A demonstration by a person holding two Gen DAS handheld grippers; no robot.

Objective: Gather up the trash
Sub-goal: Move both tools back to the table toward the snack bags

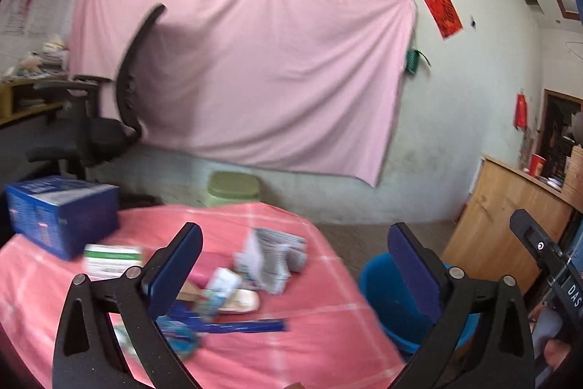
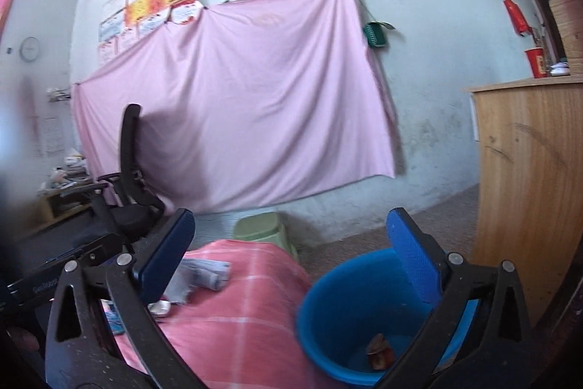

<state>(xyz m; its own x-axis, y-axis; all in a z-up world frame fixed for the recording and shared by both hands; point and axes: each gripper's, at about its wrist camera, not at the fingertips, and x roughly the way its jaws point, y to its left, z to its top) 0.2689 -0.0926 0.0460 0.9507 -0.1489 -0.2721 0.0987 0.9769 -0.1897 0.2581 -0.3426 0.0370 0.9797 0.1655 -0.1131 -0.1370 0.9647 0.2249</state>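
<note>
A table with a pink checked cloth (image 1: 320, 327) holds scattered trash: crumpled grey paper (image 1: 271, 252), a white-and-green carton (image 1: 111, 259), a small light-blue box (image 1: 218, 290), a white oval piece (image 1: 242, 301), a blue strip (image 1: 244, 327) and blue wrappers (image 1: 178, 339). My left gripper (image 1: 295, 265) is open and empty above the table's near right part. A blue bucket (image 2: 349, 308) stands on the floor right of the table, with one brown scrap (image 2: 379, 350) inside. My right gripper (image 2: 291, 254) is open and empty above the bucket's rim and the table corner (image 2: 255, 316).
A blue cardboard box (image 1: 62, 214) sits at the table's far left. A black office chair (image 1: 109, 119) and a green stool (image 1: 233, 188) stand behind the table by the pink wall sheet. A wooden cabinet (image 2: 524, 188) stands right of the bucket.
</note>
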